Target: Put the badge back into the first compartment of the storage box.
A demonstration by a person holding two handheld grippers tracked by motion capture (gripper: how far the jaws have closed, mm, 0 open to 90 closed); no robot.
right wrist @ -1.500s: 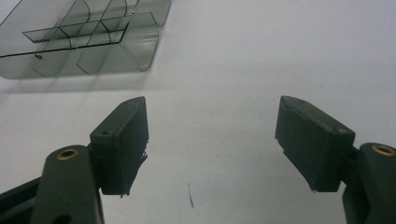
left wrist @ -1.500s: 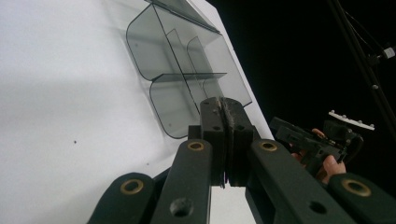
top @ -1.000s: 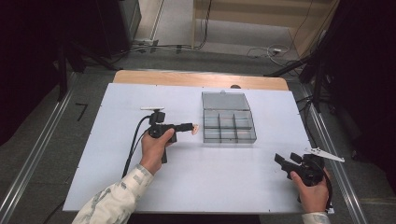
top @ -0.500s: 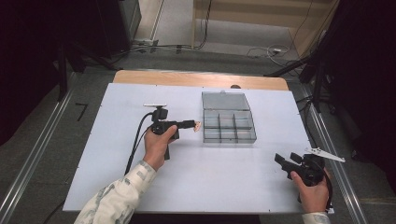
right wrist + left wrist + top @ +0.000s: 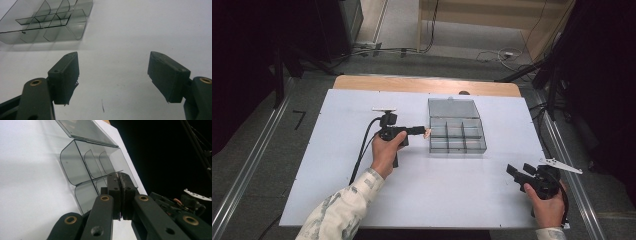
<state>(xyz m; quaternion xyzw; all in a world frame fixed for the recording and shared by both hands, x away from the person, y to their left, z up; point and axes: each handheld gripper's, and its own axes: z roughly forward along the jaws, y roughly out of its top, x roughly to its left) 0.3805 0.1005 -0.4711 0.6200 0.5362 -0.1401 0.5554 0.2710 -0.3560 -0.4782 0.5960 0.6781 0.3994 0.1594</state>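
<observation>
A clear grey compartment box (image 5: 457, 136) lies open on the white table, its lid (image 5: 453, 107) folded back. My left gripper (image 5: 424, 131) is shut on a small tan piece (image 5: 428, 133), held at the box's left wall. In the left gripper view the pressed-together jaws (image 5: 121, 178) hover just before the box (image 5: 75, 167), and the piece is barely a thin line between the pads. My right gripper (image 5: 519, 170) rests at the table's front right corner, open. Its view shows the wide-apart jaws (image 5: 113, 67) holding nothing, with the box (image 5: 50, 25) farther off.
The white tabletop (image 5: 337, 165) spreads wide to the left and front of the box. A black cable (image 5: 362, 150) trails back from the left gripper toward the person. A wooden edge (image 5: 412, 84) runs behind the table. Metal rails (image 5: 247, 170) flank both sides.
My left gripper has moved right and slightly away from the person, bringing the tan piece up to the box's left wall. The right gripper has stayed put.
</observation>
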